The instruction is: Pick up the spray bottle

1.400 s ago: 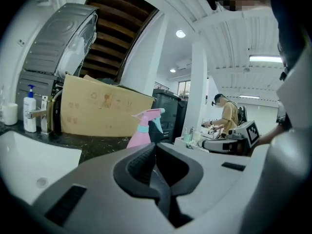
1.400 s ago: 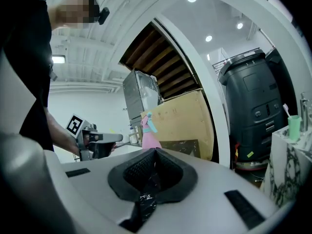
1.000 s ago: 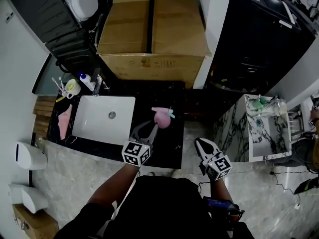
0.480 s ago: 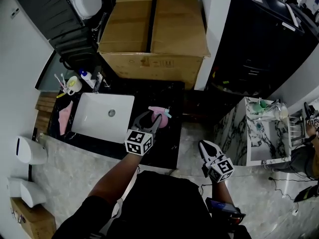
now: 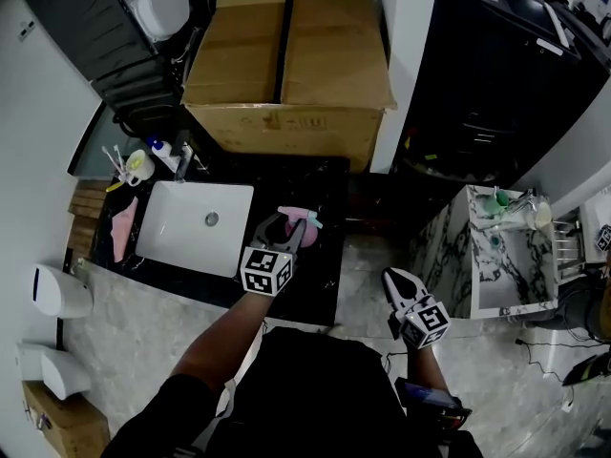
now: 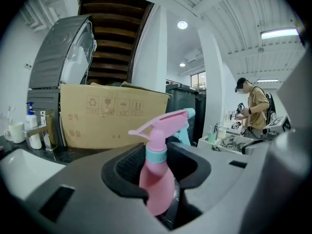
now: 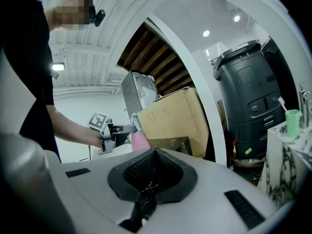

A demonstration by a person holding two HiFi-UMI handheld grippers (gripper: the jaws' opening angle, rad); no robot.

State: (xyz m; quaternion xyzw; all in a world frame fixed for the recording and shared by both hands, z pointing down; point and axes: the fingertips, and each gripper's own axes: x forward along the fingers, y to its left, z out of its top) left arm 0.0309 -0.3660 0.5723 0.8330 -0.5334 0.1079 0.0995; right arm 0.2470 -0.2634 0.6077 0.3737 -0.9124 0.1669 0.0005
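Because the spray bottle (image 6: 157,179) stands upright on the dark worktop (image 5: 329,184), just right of the white sink (image 5: 172,232) and in front of the big cardboard box (image 5: 286,55), it offers its rounded body side-on. That seems to be why the left gripper (image 5: 284,223) addresses it nearly level rather than from above: the fingers (image 6: 124,168) sit on either side of the body, below the collar, at its widest and firmest part. Those fingers are closing with the bottle between them. A slit of space shows on its right flank, so I judge that the pads are not yet pressing and the bottle rests on its own base. Taking it low on the body should keep the top-heavy spray head from tipping it on the lift, and it leaves the trigger free. The bottle itself is pale pink plastic, plump below and narrowing to a neck ringed by a light blue collar. Above that sits a pink spray head whose nozzle, tipped in blue-green, points right in the left gripper view, with a blue-green trigger under it. It looks light and smooth, perhaps a little slippery. The right gripper (image 5: 394,280) hangs well apart, off the worktop's right end and over the pale floor. Its fingers are drawn together on nothing, apparently held clear because one hand is enough here. Beyond the sink, a mug of toothbrushes (image 5: 138,167) stands out of the way.
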